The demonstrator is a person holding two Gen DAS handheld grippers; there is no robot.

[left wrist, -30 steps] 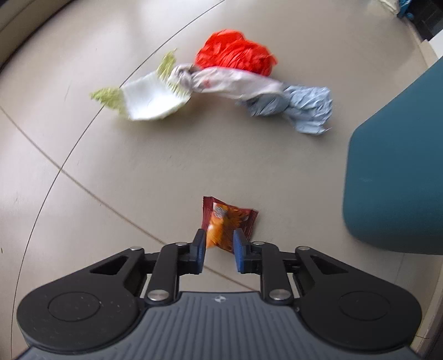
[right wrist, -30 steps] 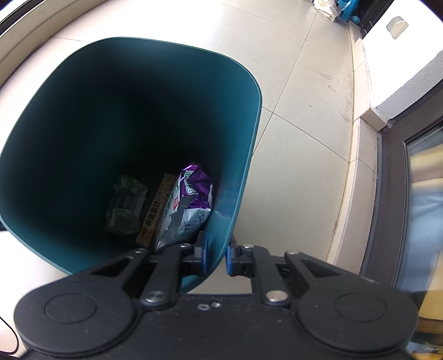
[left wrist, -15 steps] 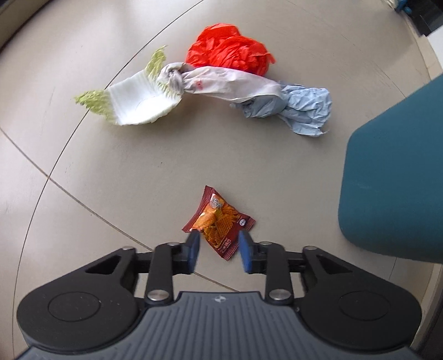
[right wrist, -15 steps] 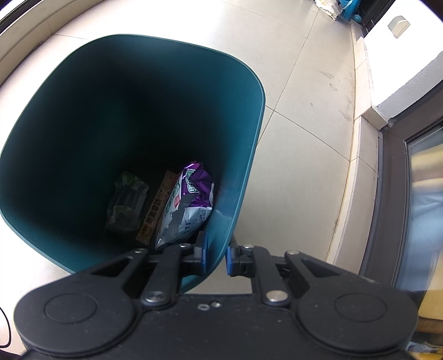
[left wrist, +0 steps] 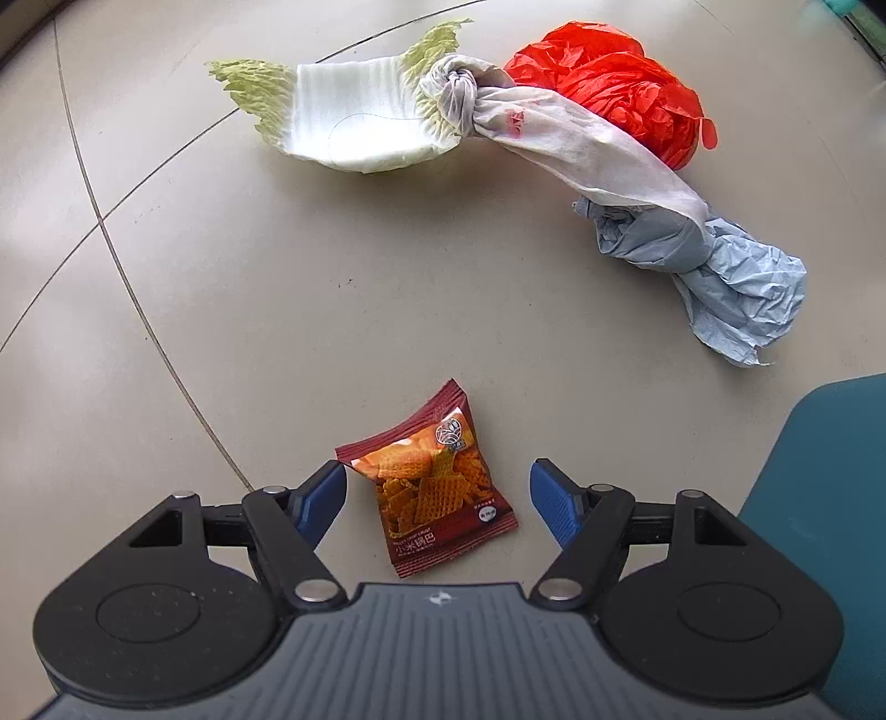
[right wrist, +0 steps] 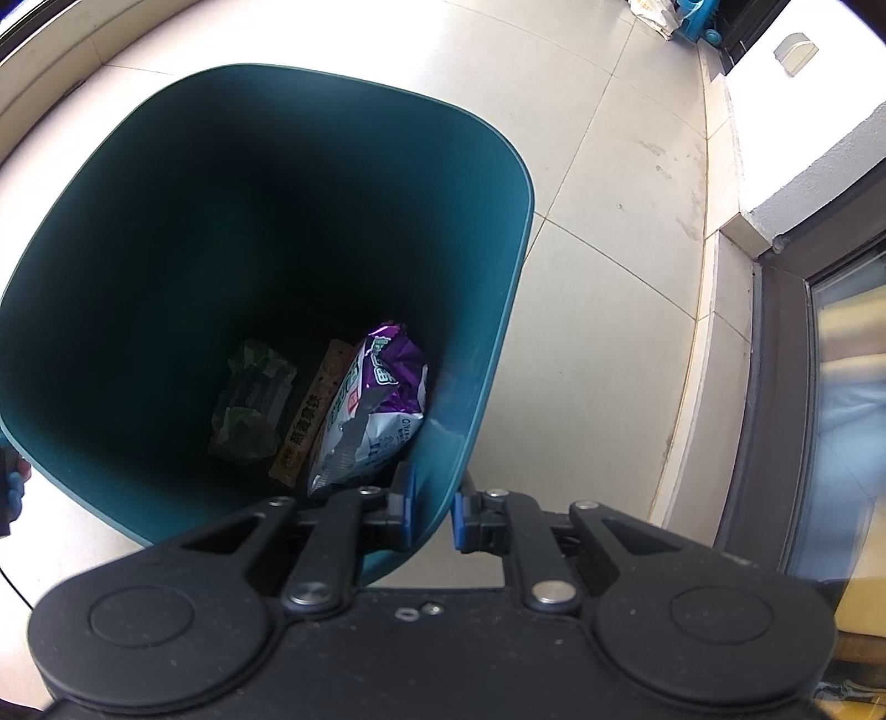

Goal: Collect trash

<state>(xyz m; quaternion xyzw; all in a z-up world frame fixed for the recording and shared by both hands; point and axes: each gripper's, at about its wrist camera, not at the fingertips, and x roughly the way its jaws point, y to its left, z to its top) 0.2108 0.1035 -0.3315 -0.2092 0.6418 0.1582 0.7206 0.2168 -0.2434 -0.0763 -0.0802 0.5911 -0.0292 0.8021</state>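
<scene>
A small red snack packet (left wrist: 434, 487) lies flat on the tiled floor. My left gripper (left wrist: 437, 495) points straight down over it, its jaws opening, with the packet between the blue pads (left wrist: 324, 495) and free of both. Farther off lie a cabbage leaf (left wrist: 354, 119), a knotted white rag (left wrist: 559, 138), a red plastic bag (left wrist: 620, 83) and a crumpled grey-blue bag (left wrist: 720, 277). My right gripper (right wrist: 432, 507) is shut on the near rim of the teal bin (right wrist: 493, 354). Inside it lie a purple wrapper (right wrist: 376, 399) and two other wrappers.
The bin's side (left wrist: 830, 526) fills the lower right of the left wrist view, close to my left gripper. To the right of the bin run a wall corner (right wrist: 808, 183) and a glass door frame (right wrist: 775, 387). Clutter (right wrist: 686, 16) sits far off on the floor.
The left gripper sank toward the floor and rolled while its jaws spread wide, so the snack packet now lies between them. The right gripper and the bin have not moved.
</scene>
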